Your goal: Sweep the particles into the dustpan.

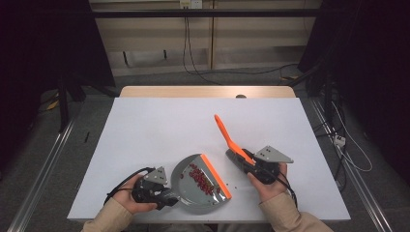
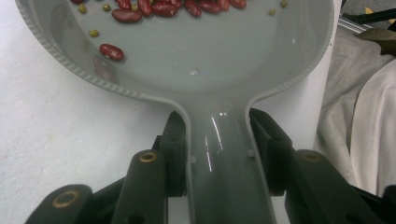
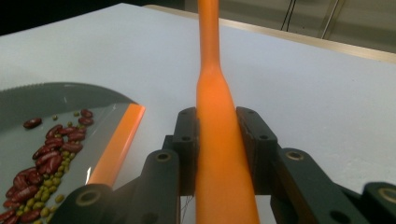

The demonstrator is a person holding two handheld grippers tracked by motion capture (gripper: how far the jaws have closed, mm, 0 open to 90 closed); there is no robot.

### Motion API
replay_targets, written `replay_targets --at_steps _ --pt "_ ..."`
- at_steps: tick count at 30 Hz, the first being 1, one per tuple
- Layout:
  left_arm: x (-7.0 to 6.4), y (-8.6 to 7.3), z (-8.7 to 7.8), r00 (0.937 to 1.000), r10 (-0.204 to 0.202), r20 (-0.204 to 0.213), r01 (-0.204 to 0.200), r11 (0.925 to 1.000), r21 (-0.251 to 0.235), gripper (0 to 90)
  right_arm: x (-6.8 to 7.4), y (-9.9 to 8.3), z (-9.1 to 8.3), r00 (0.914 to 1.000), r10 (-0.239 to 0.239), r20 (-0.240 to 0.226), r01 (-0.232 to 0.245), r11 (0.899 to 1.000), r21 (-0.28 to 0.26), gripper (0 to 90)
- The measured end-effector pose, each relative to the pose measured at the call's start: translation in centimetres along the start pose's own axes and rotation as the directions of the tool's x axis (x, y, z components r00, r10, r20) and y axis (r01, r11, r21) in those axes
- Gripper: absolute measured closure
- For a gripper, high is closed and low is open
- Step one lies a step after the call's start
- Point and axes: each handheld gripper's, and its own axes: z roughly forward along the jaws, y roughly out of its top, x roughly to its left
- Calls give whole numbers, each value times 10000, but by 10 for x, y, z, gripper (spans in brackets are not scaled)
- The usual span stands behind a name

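- Grey plastic dustpan with orange lip (image 1: 193,181), near the white table's (image 1: 145,130) front edge, is light and stiff, but red and green beans (image 1: 202,180) roll, so keep it level
- Your left gripper (image 1: 167,197) pinches its slick handle
- Right gripper (image 1: 247,162) clamps the orange plastic brush handle (image 1: 227,135), angled toward the far edge

Dustpans: we count one grey dustpan (image 1: 196,186) with an orange lip.
Brushes: we count one orange-handled brush (image 1: 231,140).
Grippers: we count two, the left gripper (image 1: 162,195) and the right gripper (image 1: 251,166).
Red beans (image 1: 202,180): too many for us to count, heaped in the pan.
Green beans (image 3: 46,192): likewise uncountable.
Worktops: one white worktop (image 1: 154,125).
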Motion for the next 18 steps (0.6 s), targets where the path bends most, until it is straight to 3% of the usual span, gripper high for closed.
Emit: replay_targets --at_steps 2,4,8,13,14,18 --pt "-1 -1 1 9998 -7 201 9 9999 -110 623 6 -3 -2 9998 -185 58 185 9998 -4 713" --pt "-3 0 0 10000 55 36 -55 10000 10 624 13 -5 -4 9994 -324 110 324 9995 17 713" --pt "-4 0 2 9999 -8 112 9 10000 -38 624 28 -8 -5 9994 -291 198 291 9996 -5 712" --pt "-5 1 3 9999 -98 63 98 9999 -20 626 47 -10 0 9997 -53 242 59 9997 -252 710" --pt "-6 3 3 9999 -49 -106 50 10000 70 626 51 -11 1 9999 48 155 -43 9995 -319 709" --pt "-6 4 4 9999 -112 -70 112 9999 72 626 66 -10 8 9983 497 -294 -517 9963 -686 711"
